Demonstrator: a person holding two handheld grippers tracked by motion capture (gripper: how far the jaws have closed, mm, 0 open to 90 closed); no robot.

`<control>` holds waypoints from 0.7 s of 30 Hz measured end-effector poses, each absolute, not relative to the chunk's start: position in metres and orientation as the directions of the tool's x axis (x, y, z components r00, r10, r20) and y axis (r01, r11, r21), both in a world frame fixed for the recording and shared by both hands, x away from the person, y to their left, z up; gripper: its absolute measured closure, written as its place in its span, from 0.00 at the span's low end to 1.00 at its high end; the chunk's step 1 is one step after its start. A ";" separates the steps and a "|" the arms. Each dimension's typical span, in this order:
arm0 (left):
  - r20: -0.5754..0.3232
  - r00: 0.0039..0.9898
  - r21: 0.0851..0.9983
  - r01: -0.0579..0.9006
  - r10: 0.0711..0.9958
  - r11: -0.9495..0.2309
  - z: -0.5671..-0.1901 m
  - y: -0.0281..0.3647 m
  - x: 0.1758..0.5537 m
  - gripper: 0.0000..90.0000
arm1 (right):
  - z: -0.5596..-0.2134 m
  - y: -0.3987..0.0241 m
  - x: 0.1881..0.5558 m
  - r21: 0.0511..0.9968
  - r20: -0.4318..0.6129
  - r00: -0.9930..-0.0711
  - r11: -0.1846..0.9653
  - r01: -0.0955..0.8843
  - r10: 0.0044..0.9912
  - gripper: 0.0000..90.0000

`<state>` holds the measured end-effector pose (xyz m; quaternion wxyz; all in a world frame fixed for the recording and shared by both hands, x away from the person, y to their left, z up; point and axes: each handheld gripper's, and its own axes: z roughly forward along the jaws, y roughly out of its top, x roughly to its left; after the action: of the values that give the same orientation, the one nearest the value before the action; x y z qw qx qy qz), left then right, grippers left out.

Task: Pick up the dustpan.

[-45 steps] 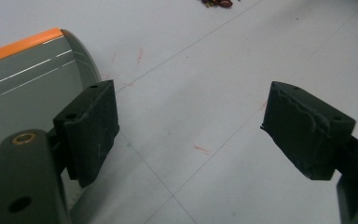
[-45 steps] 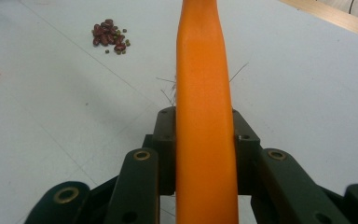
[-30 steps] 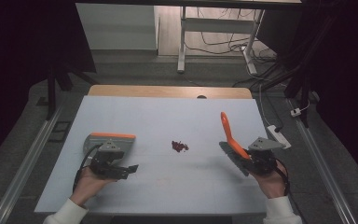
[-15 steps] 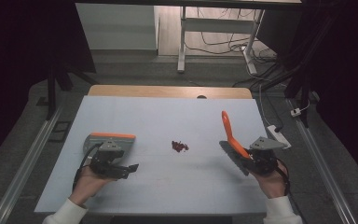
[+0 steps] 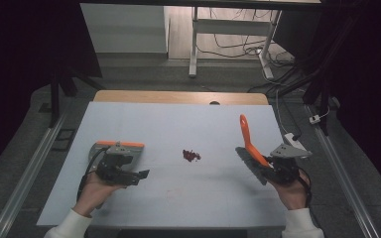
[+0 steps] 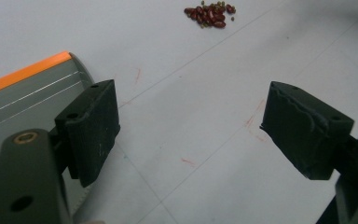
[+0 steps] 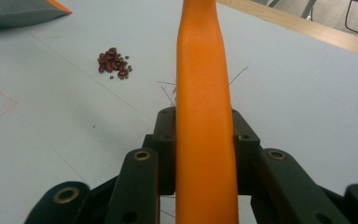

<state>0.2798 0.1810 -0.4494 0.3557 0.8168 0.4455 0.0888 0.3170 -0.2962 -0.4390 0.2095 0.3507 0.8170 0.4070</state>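
My left gripper point(image 5: 138, 174) sits with jaws apart beside the grey dustpan point(image 5: 110, 148), the red beans point(image 5: 191, 155) lie mid-table, and my right gripper point(image 5: 268, 172), clamped on the orange-handled brush point(image 5: 248, 141), should sweep low toward the pan.

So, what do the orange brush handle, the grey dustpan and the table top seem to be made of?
The brush handle, held in the right claw, looks like smooth moulded plastic: even orange colour, soft sheen. The dustpan beside the left claw is probably matte grey plastic, with fine ridges and an orange edge. The table top seems a pale matte board or laminate, scuffed with faint red marks; wood shows at its far edge.
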 end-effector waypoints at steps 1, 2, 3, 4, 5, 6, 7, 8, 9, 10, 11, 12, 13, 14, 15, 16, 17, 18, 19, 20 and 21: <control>-0.170 0.580 0.659 0.668 0.797 -0.346 -0.447 0.181 0.280 0.22 | -0.439 -0.296 0.317 0.812 -0.056 -0.668 0.423 0.402 0.742 0.78; -0.178 0.574 0.660 0.672 0.799 -0.336 -0.446 0.182 0.281 0.22 | -0.440 -0.296 0.317 0.809 -0.061 -0.670 0.429 0.401 0.740 0.78; -0.184 0.565 0.660 0.678 0.804 -0.325 -0.445 0.182 0.281 0.23 | -0.440 -0.296 0.317 0.808 -0.065 -0.670 0.433 0.400 0.740 0.78; -0.178 0.559 0.650 0.685 0.810 -0.330 -0.444 0.183 0.281 0.23 | -0.440 -0.296 0.317 0.809 -0.065 -0.670 0.432 0.399 0.740 0.78; -0.172 0.554 0.644 0.689 0.815 -0.333 -0.444 0.185 0.281 0.23 | -0.440 -0.296 0.317 0.809 -0.065 -0.670 0.432 0.399 0.740 0.78; -0.171 0.550 0.639 0.693 0.817 -0.333 -0.444 0.186 0.280 0.23 | -0.439 -0.295 0.317 0.809 -0.065 -0.668 0.431 0.399 0.742 0.78; -0.172 0.547 0.633 0.699 0.819 -0.333 -0.444 0.189 0.280 0.24 | -0.439 -0.295 0.316 0.809 -0.068 -0.665 0.431 0.399 0.744 0.78; -0.174 0.540 0.628 0.705 0.823 -0.329 -0.444 0.191 0.279 0.24 | -0.439 -0.295 0.316 0.809 -0.068 -0.665 0.431 0.399 0.744 0.78; -0.177 0.534 0.625 0.710 0.827 -0.324 -0.443 0.194 0.278 0.24 | -0.439 -0.295 0.316 0.808 -0.067 -0.663 0.430 0.402 0.746 0.78; -0.181 0.525 0.623 0.715 0.832 -0.316 -0.443 0.196 0.277 0.24 | -0.440 -0.294 0.316 0.805 -0.071 -0.663 0.435 0.402 0.745 0.78; -0.182 0.517 0.622 0.719 0.836 -0.309 -0.443 0.199 0.276 0.24 | -0.440 -0.294 0.316 0.805 -0.071 -0.663 0.435 0.402 0.745 0.78; -0.182 0.509 0.622 0.723 0.842 -0.302 -0.442 0.202 0.275 0.24 | -0.441 -0.293 0.316 0.801 -0.077 -0.666 0.443 0.402 0.742 0.78; -0.180 0.502 0.619 0.726 0.846 -0.299 -0.442 0.205 0.274 0.24 | -0.441 -0.293 0.316 0.801 -0.077 -0.666 0.443 0.402 0.742 0.78; -0.176 0.497 0.618 0.728 0.850 -0.297 -0.441 0.207 0.273 0.24 | -0.441 -0.292 0.316 0.800 -0.079 -0.666 0.446 0.402 0.741 0.78; -0.176 0.489 0.617 0.731 0.854 -0.292 -0.441 0.210 0.272 0.24 | -0.442 -0.291 0.316 0.796 -0.080 -0.669 0.451 0.402 0.739 0.78; -0.177 0.482 0.616 0.734 0.858 -0.286 -0.440 0.212 0.272 0.24 | -0.443 -0.290 0.316 0.796 -0.078 -0.670 0.451 0.404 0.739 0.78; -0.179 0.477 0.616 0.736 0.860 -0.280 -0.440 0.214 0.271 0.24 | -0.443 -0.290 0.316 0.796 -0.078 -0.670 0.451 0.404 0.739 0.78; -0.180 0.473 0.616 0.738 0.863 -0.275 -0.440 0.216 0.270 0.24 | -0.444 -0.288 0.316 0.793 -0.082 -0.675 0.458 0.402 0.733 0.78; -0.181 0.469 0.615 0.740 0.864 -0.273 -0.440 0.218 0.270 0.24 | -0.444 -0.288 0.316 0.793 -0.082 -0.675 0.458 0.402 0.733 0.78; -0.183 0.465 0.615 0.742 0.866 -0.268 -0.440 0.219 0.269 0.24 | -0.444 -0.288 0.316 0.792 -0.082 -0.676 0.460 0.402 0.732 0.78; -0.184 0.462 0.613 0.744 0.867 -0.266 -0.441 0.221 0.269 0.24 | -0.445 -0.287 0.317 0.789 -0.085 -0.679 0.465 0.402 0.729 0.78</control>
<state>0.2693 0.2211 -0.4406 0.3271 0.7901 0.5098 0.0944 0.3165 -0.2866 -0.4450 0.2107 0.3408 0.8296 0.3888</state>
